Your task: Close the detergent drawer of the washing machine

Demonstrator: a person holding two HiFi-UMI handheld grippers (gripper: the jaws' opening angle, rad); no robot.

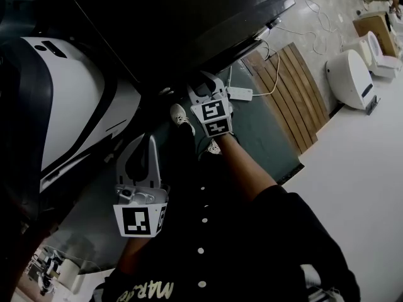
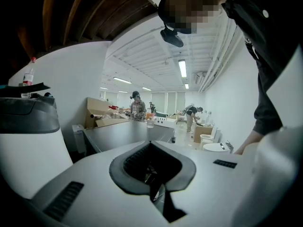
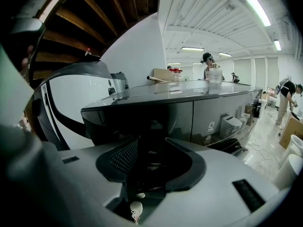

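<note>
The room is a long white workshop with strip lights overhead; the floor carries a green mat [image 1: 267, 137], a panel of wooden slats [image 1: 296, 93] and white toilets [image 1: 349, 74] off to my right.

My right tongs [image 3: 150, 126] are closed, tips together, with nothing between them. They point straight at the dark upper front of the washing machine [image 1: 189, 17] and sit just short of it. The detergent drawer [image 3: 156, 111] lies in that dark band directly ahead of the tips, left of a vertical seam. The band looks level on both sides of the seam, though it is too dim to trace the drawer's edges.

My left tongs [image 2: 150, 145] are closed as well and grip nothing. They hang lower and to the left, apart from the machine, aimed out across the room, where people [image 2: 137, 105] work at a distant surface [image 2: 118, 131].

To my left stands a white-and-black machine [image 1: 69, 106]. A white power strip [image 1: 239, 94] lies on the mat near my shoes [image 1: 181, 116].
</note>
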